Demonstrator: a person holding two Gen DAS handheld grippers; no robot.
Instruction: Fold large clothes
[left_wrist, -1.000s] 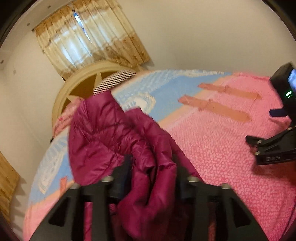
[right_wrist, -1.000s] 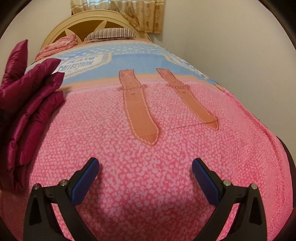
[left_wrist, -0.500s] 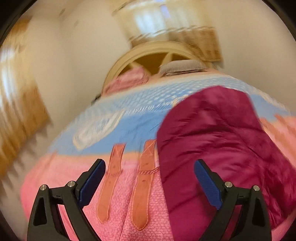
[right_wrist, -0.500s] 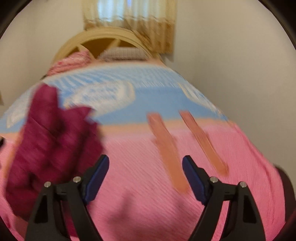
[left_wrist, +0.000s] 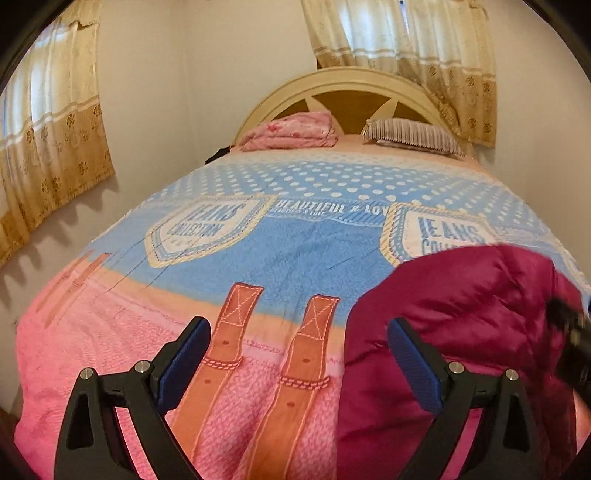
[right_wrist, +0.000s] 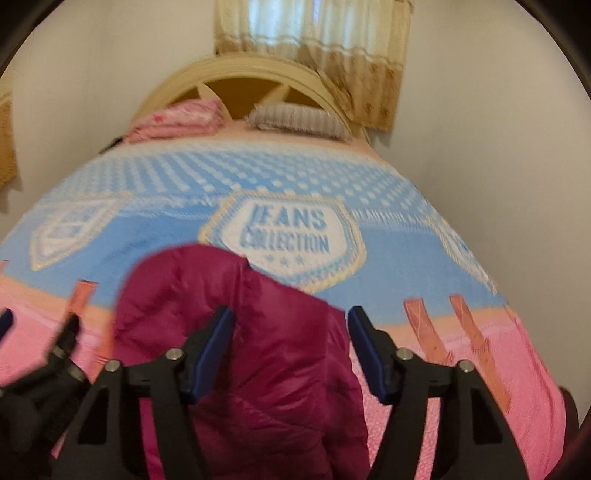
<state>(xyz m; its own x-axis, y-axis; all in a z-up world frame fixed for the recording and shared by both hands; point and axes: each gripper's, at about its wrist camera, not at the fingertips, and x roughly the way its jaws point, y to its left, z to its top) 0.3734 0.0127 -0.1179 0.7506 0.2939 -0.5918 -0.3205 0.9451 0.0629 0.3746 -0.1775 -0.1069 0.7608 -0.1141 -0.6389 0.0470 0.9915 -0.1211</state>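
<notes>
Magenta puffer jacket (right_wrist: 258, 354) lies bundled on the pink near end of the bedspread (left_wrist: 303, 254), freed from the left gripper

A second ago the left gripper (left_wrist: 299, 363) was clamped on the jacket; now its jaws stand wide apart and empty, with the jacket (left_wrist: 461, 321) at 3 o'clock of it, behind the right finger. The right gripper (right_wrist: 290, 354), at 3 o'clock beforehand over bare pink cloth, now hovers above the bundle, jaws spread wide, gripping nothing. At 12 o'clock sit a folded pink blanket (left_wrist: 291, 131), a striped pillow (left_wrist: 413, 134) and the headboard (left_wrist: 347, 85)
</notes>
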